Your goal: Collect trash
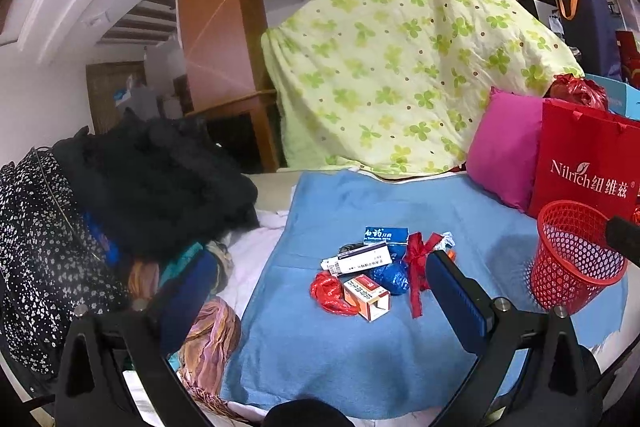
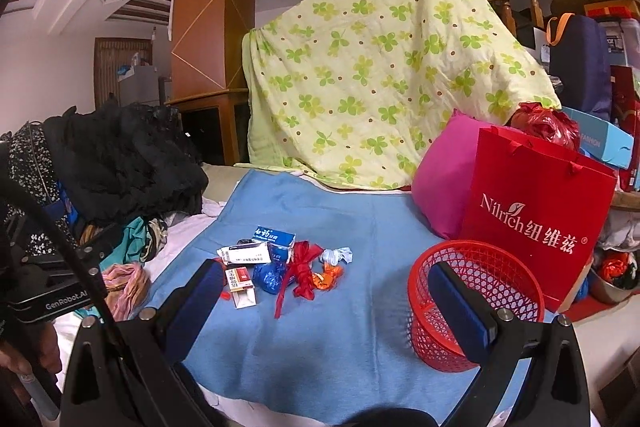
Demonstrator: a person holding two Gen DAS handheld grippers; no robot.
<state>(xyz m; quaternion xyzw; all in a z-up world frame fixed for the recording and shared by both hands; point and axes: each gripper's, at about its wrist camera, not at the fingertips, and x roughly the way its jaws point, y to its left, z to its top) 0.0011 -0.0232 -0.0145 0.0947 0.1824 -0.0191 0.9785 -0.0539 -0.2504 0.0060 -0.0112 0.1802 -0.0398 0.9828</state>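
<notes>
A small pile of trash lies on a blue cloth (image 1: 320, 355): a red and white box (image 1: 366, 297), a white carton (image 1: 358, 259), a blue box (image 1: 386, 235), a blue wrapper (image 1: 390, 277), a red wrapper (image 1: 330, 293) and a red ribbon (image 1: 418, 263). The pile also shows in the right wrist view, with the ribbon (image 2: 302, 267) at its middle. A red mesh basket (image 1: 574, 255) (image 2: 472, 299) stands to the right. My left gripper (image 1: 316, 295) is open and empty, just before the pile. My right gripper (image 2: 328, 291) is open and empty, its right finger in front of the basket.
A red Nilrich paper bag (image 2: 532, 215) and a pink cushion (image 2: 444, 179) stand behind the basket. A green-patterned quilt (image 2: 380, 67) hangs at the back. Dark clothes (image 1: 160, 179) are heaped on the left, with scarves (image 1: 212, 339) below them.
</notes>
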